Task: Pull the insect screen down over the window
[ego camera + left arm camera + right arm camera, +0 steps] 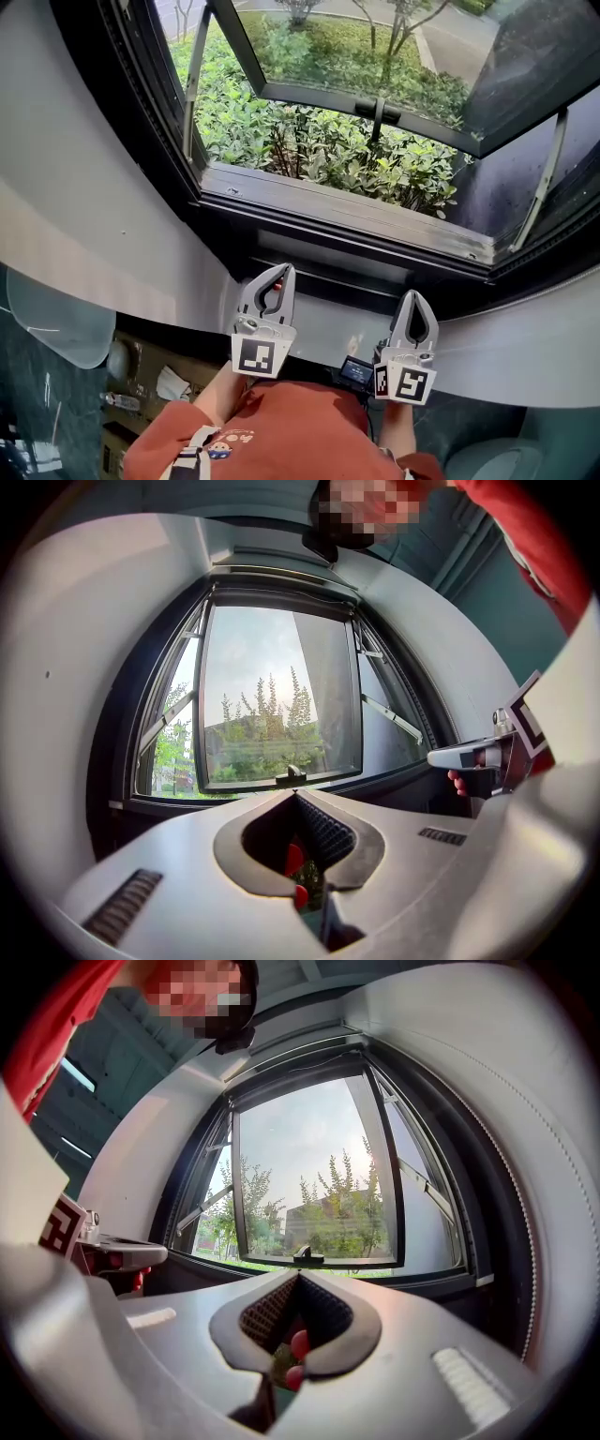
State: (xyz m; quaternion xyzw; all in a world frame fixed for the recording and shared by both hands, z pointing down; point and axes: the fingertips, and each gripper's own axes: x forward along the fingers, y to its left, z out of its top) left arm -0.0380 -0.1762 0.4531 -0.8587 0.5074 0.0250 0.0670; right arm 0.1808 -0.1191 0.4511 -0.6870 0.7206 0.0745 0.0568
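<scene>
The window (375, 141) has a black frame, and its glass sash is swung outward over green shrubs. A black handle (378, 111) sits on the sash's lower rail. No mesh shows across the opening. A grey bar (272, 562) runs along the top of the frame. My left gripper (284, 270) and right gripper (413, 295) are held side by side just short of the sill (347, 217), both pointing at the window. Both are shut with nothing between the jaws, as the left gripper (295, 796) and right gripper (298, 1276) show in their own views.
A curved white wall (84, 216) wraps both sides of the window recess. Slanted stay arms (539, 187) brace the sash at each side. Below me are my red sleeves (281, 431), a small device with a screen (356, 372) and cluttered shelves (141, 384) at lower left.
</scene>
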